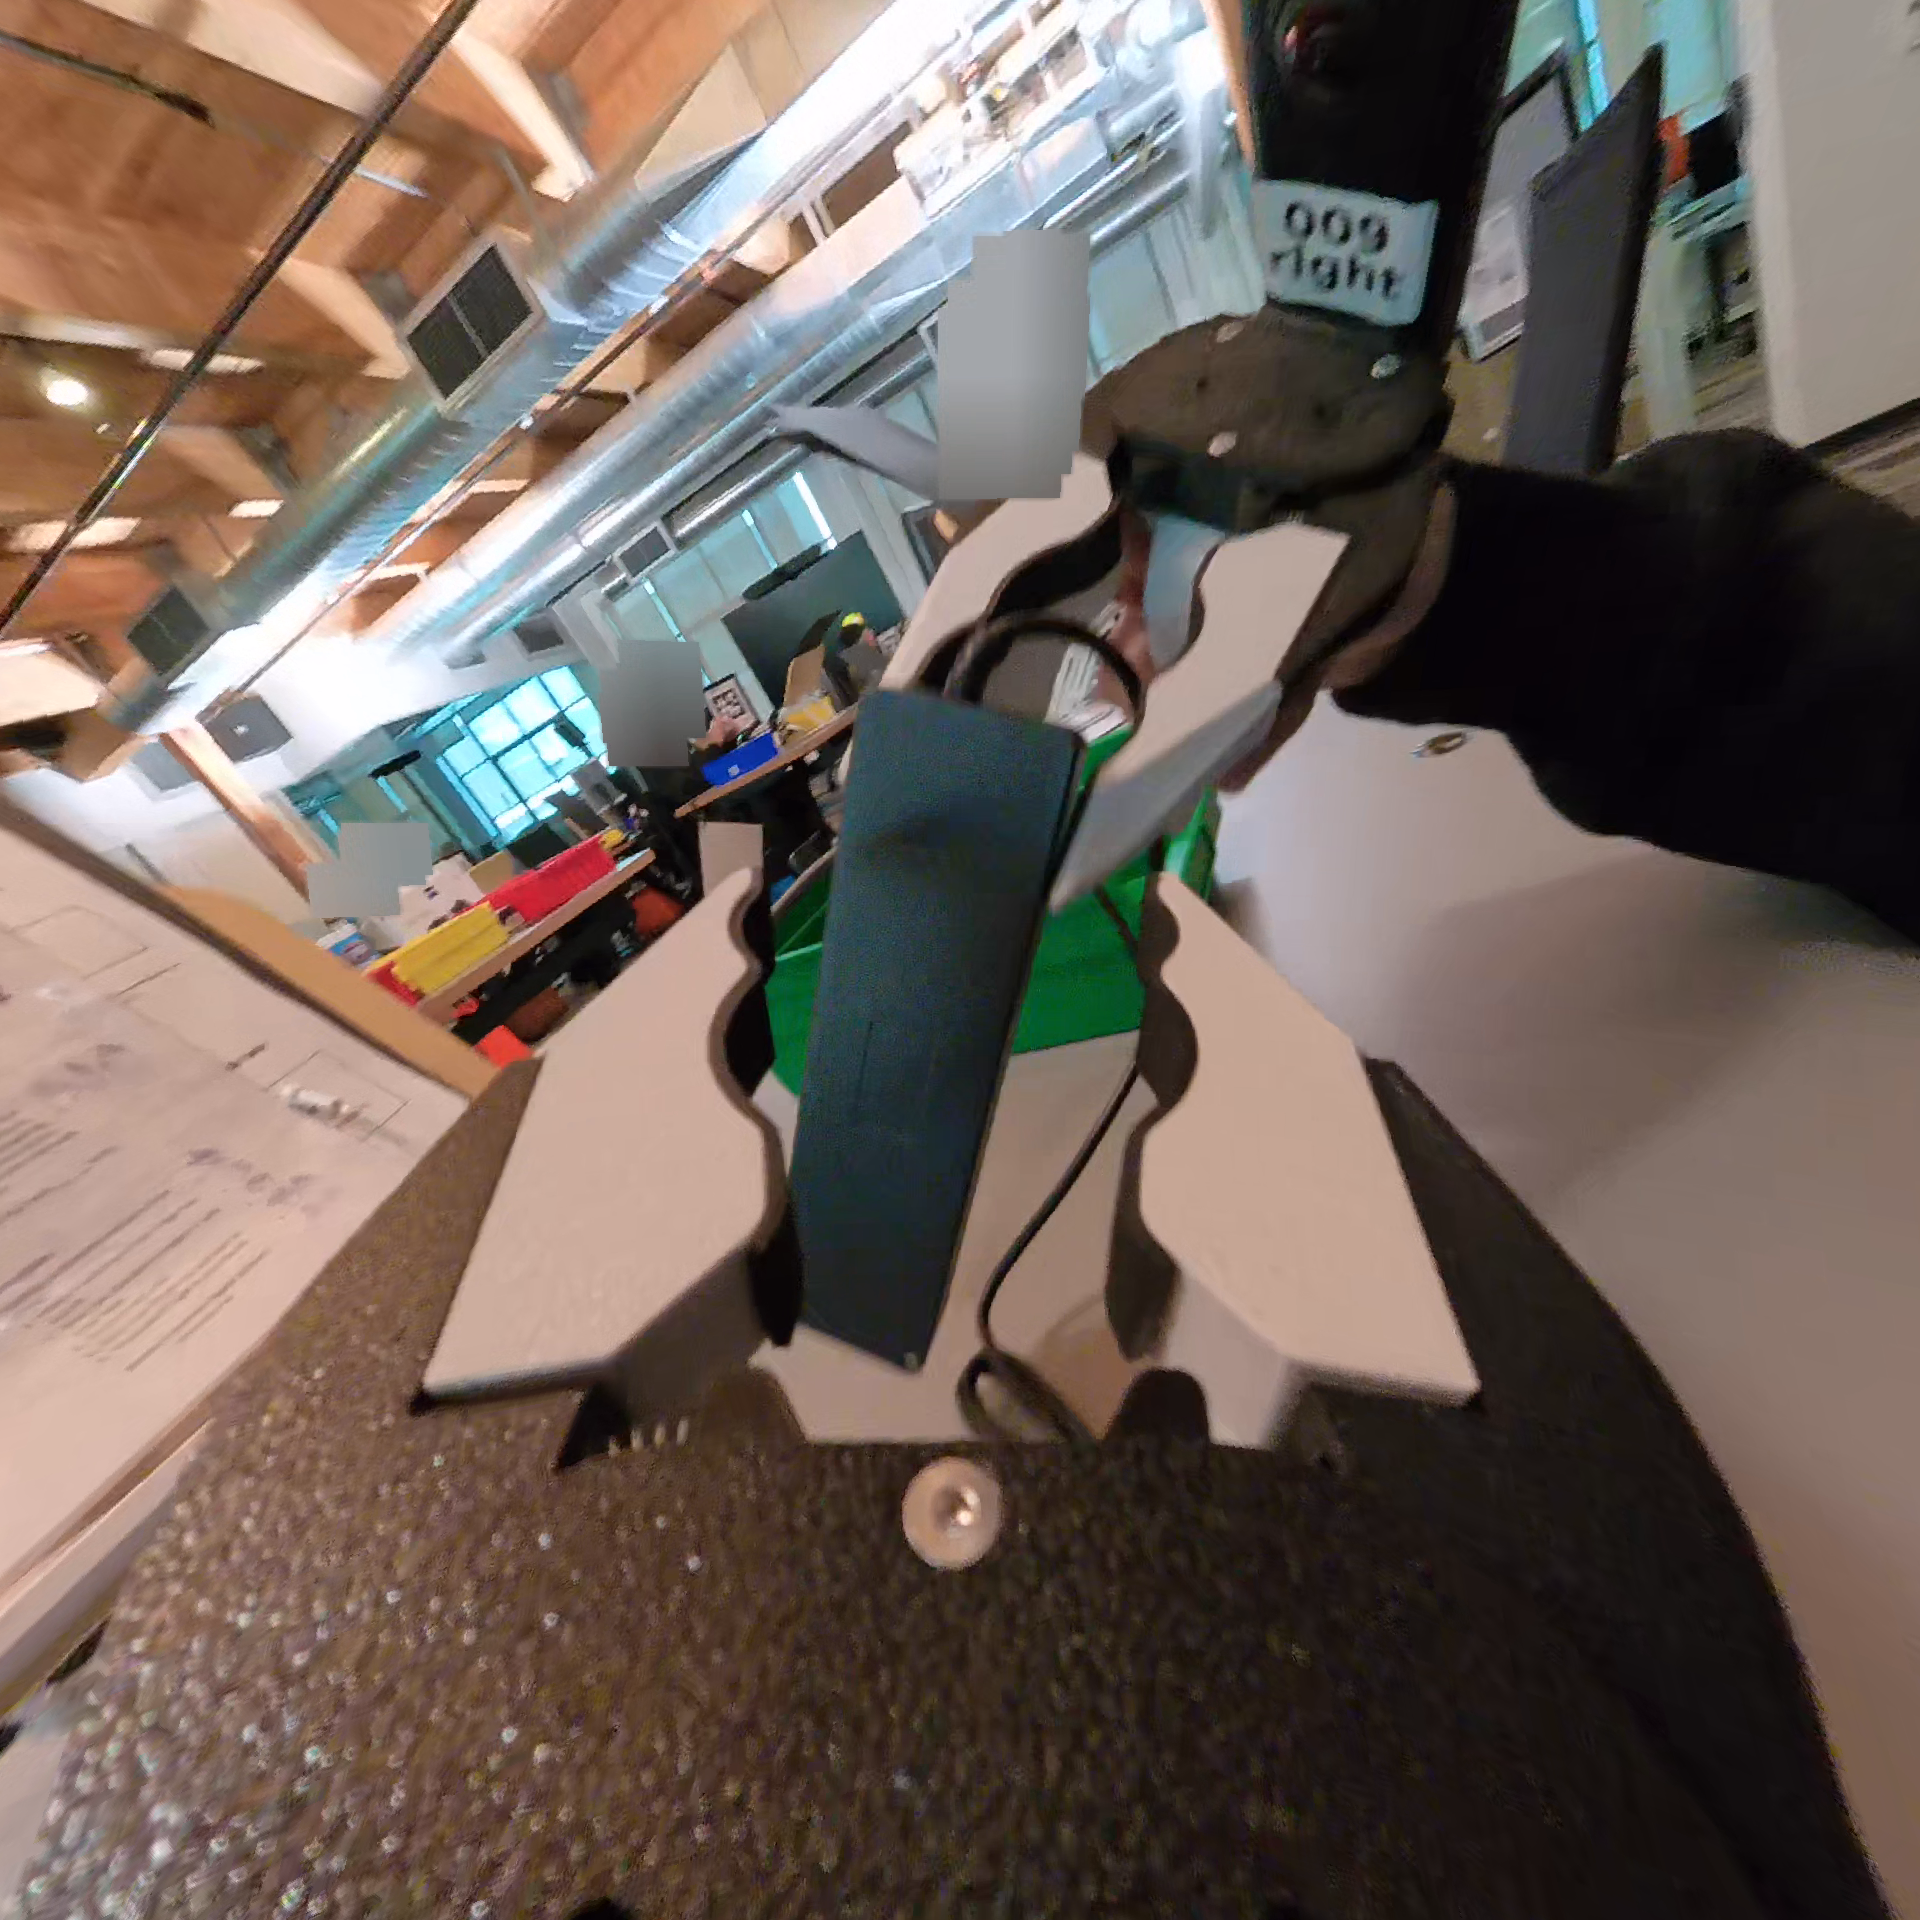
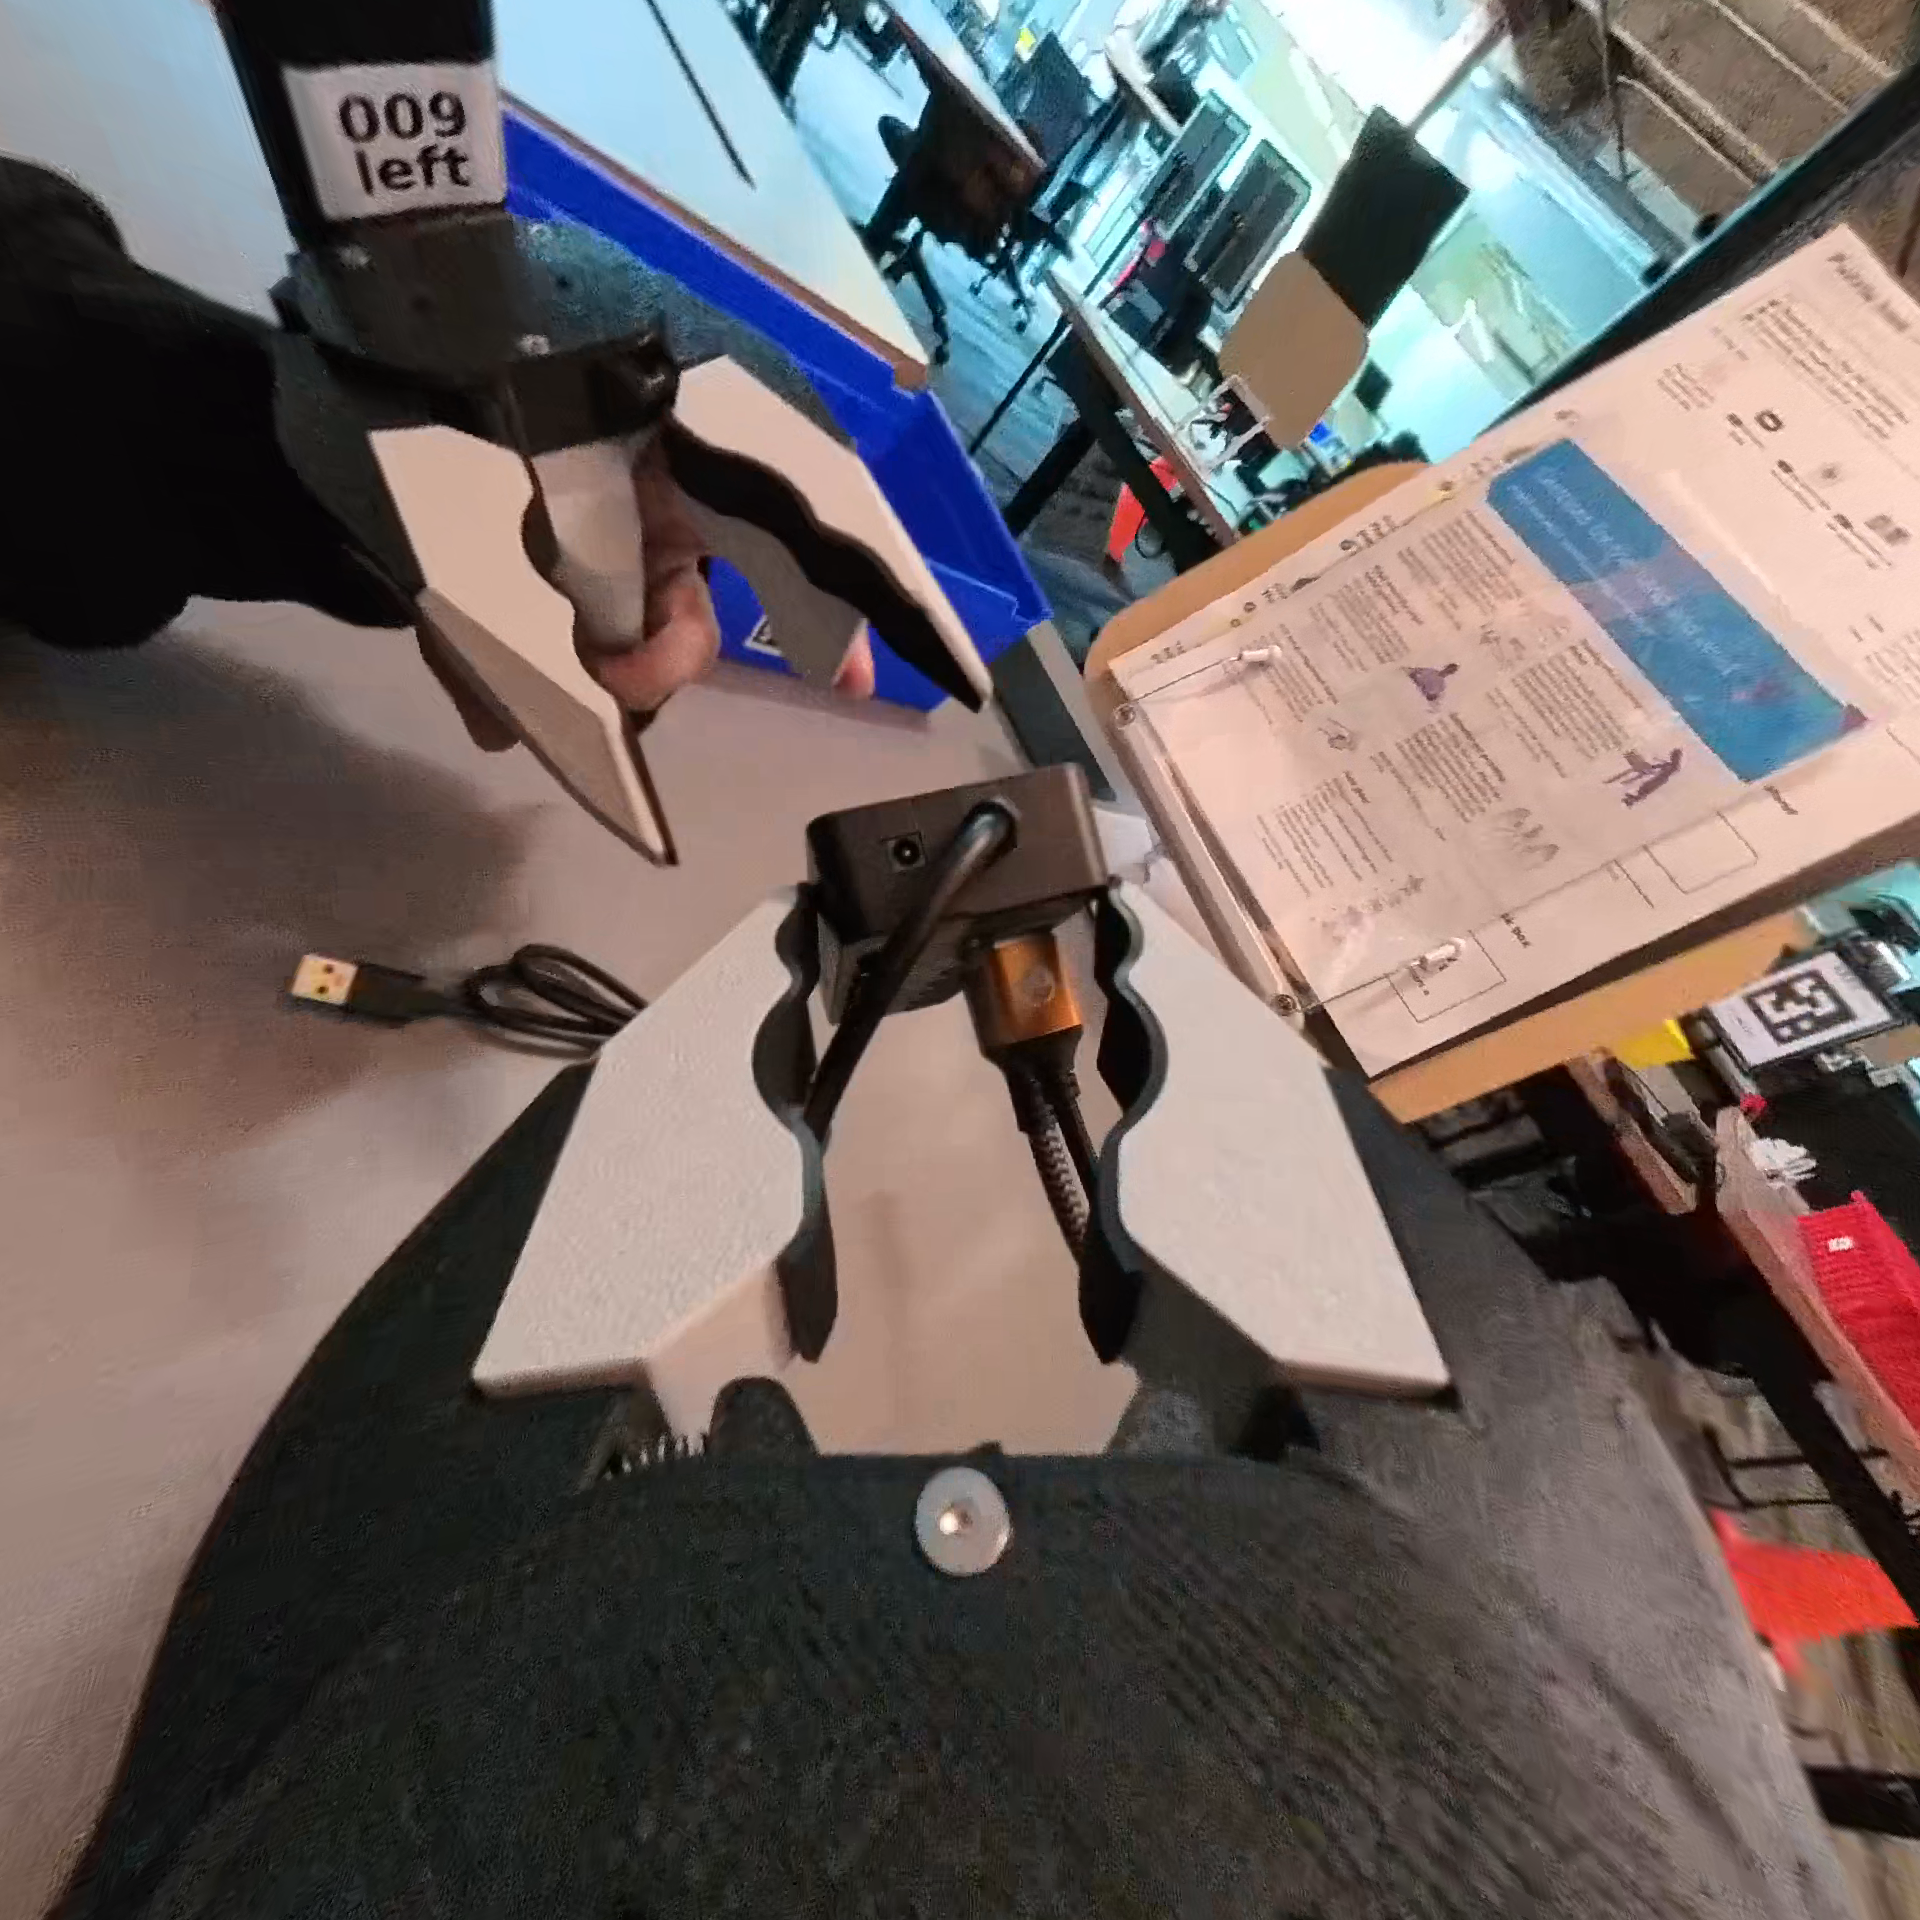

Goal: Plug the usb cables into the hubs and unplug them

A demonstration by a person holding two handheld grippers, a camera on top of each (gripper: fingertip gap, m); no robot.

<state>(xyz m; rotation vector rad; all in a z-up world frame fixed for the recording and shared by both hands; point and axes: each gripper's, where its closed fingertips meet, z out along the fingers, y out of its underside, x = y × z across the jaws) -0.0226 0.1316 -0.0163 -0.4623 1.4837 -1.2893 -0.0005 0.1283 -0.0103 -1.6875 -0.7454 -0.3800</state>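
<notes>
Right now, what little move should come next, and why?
Probably bring the left gripper over to the orange plug and close its jaws on it. The right gripper grips the hub, the orange plug sits plugged into it, and the left gripper's jaws are open and hold nothing, so it looks free to pull the plug out.

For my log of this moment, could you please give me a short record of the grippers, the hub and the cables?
Right gripper: shut on one end of the black hub
Left gripper: open, close by, holding nothing
Plugged in: braided cable with orange plug, seated in the hub
Loose: USB plug with coiled black cable, lying on the table
</notes>
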